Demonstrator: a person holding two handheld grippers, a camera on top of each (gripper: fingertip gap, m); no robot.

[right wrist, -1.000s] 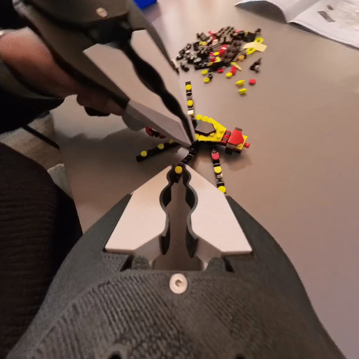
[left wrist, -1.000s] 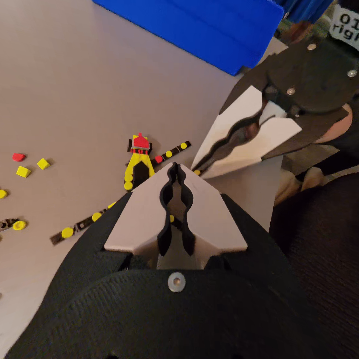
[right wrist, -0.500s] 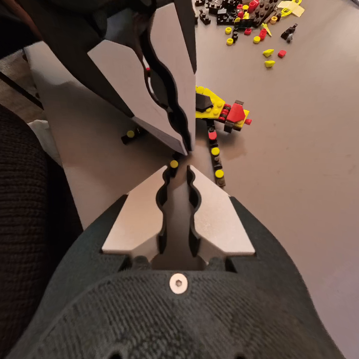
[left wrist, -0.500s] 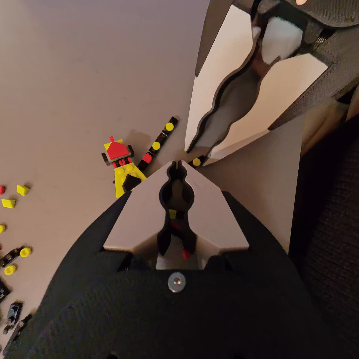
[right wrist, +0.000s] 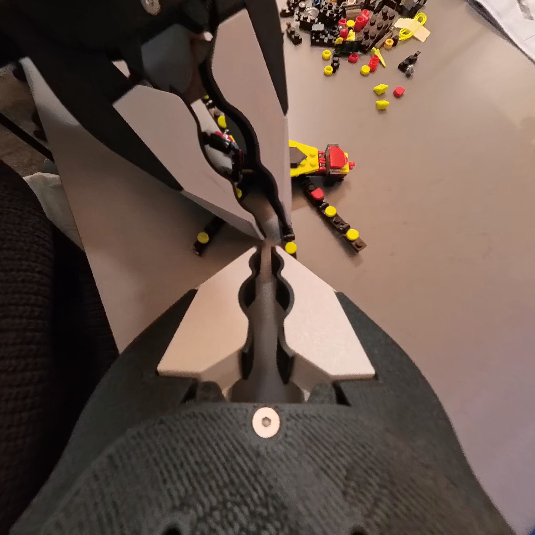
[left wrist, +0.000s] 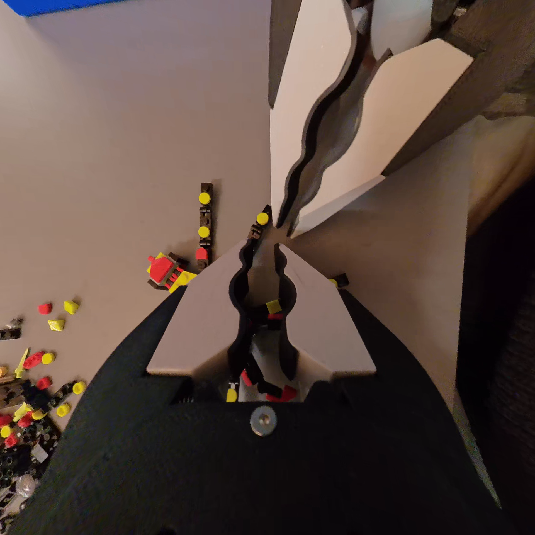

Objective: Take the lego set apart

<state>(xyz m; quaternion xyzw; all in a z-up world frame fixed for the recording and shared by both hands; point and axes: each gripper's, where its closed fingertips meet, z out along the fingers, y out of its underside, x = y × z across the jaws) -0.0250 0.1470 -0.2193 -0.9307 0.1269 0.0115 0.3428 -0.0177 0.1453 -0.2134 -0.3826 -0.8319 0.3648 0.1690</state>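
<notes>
The left gripper point(left wrist: 262, 246), with pale wedge fingers lined in black wavy rubber, hangs over the middle of the yellow, red and black lego model point(left wrist: 170, 273) and hides most of its body; only the red-and-yellow head end shows to the left of the fingers. Its fingertips stand a little apart, and a black strip of the model with a yellow stud point(left wrist: 258, 224) runs along the inner edge of one finger. I cannot tell whether that strip is pinched. Through the gap, black, red and yellow parts show only in fragments.

The right gripper point(right wrist: 266, 249) comes in from the opposite side, tip almost against tip. Its fingers are nearly together with a thin slit between them, and nothing shows in it.

In the right wrist view the model point(right wrist: 318, 162) lies flat on the grey-brown tabletop point(right wrist: 434, 231), long axis across the picture, red head to the right. A black limb with yellow studs and one red piece point(right wrist: 335, 217) trails toward the lower right. Another stub with a yellow stud point(right wrist: 202, 238) pokes from under the left gripper.

A blurred pile of loose black, red and yellow bricks point(right wrist: 356, 29) lies beyond. The table edge runs close on the left, beside dark fabric point(right wrist: 34, 318), and bare tabletop opens to the right.
</notes>
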